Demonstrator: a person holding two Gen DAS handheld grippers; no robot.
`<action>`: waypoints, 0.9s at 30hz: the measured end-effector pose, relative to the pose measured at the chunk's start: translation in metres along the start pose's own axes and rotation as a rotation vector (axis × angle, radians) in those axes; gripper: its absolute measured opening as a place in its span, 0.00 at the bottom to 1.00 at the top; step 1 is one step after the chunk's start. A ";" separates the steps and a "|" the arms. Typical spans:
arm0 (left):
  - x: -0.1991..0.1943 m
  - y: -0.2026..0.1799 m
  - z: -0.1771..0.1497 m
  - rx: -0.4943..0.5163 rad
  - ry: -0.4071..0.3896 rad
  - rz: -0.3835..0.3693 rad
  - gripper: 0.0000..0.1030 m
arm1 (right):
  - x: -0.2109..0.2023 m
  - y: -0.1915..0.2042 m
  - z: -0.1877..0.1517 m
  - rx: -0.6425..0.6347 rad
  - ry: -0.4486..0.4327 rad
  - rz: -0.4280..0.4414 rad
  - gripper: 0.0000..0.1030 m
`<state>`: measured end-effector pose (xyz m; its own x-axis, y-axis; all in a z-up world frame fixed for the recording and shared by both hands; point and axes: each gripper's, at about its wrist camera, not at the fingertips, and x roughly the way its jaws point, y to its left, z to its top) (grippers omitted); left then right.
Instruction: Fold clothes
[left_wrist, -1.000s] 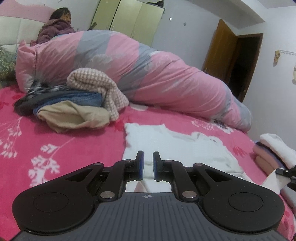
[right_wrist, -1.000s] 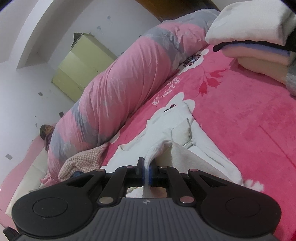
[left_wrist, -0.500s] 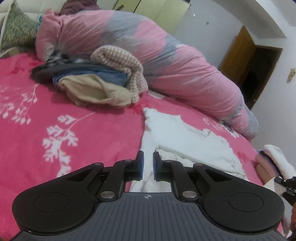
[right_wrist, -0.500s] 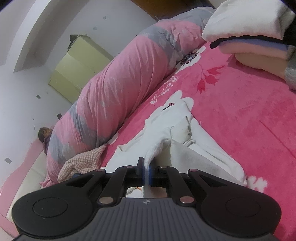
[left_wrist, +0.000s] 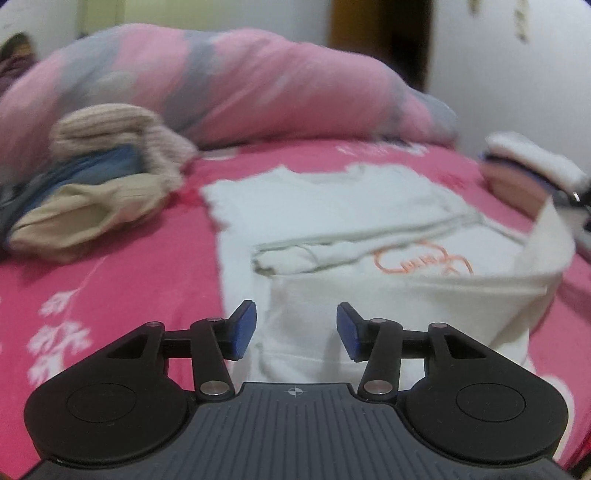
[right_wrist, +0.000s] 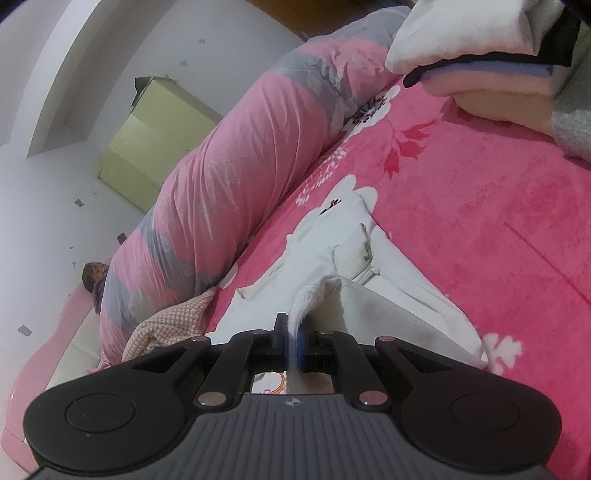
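Note:
A white top with orange lettering (left_wrist: 369, 221) lies partly folded on the pink flowered bedspread (left_wrist: 110, 280). My left gripper (left_wrist: 294, 329) is open and empty, low over the top's near edge, its jaws wide apart. My right gripper (right_wrist: 293, 341) is shut on a lifted fold of the white top (right_wrist: 369, 266), holding that edge raised above the bed; the raised flap shows at the right of the left wrist view (left_wrist: 546, 243).
A pile of unfolded clothes (left_wrist: 92, 184) lies at the left. A rolled pink and grey duvet (left_wrist: 240, 85) runs along the back, also in the right wrist view (right_wrist: 240, 177). A stack of folded clothes (right_wrist: 491, 59) sits at the right. A person (right_wrist: 94, 275) sits at the bed's head.
My left gripper has opened wide and swung right, over the white top's near edge. My right gripper stays shut on the lifted fold and has shifted slightly.

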<state>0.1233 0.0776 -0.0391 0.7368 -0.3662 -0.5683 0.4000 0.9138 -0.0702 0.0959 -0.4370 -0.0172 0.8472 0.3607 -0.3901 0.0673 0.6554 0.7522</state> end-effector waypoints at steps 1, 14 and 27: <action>0.006 0.003 0.001 0.006 0.008 -0.029 0.47 | 0.001 -0.001 0.001 0.002 0.002 0.000 0.04; 0.050 0.036 0.009 -0.009 0.113 -0.211 0.51 | 0.016 -0.007 0.002 0.010 0.023 -0.027 0.04; 0.058 0.036 0.004 -0.011 0.092 -0.199 0.29 | 0.022 -0.013 0.003 0.036 0.030 -0.031 0.04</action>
<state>0.1826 0.0889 -0.0712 0.5905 -0.5226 -0.6150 0.5263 0.8270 -0.1975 0.1155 -0.4396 -0.0338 0.8281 0.3605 -0.4292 0.1130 0.6427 0.7578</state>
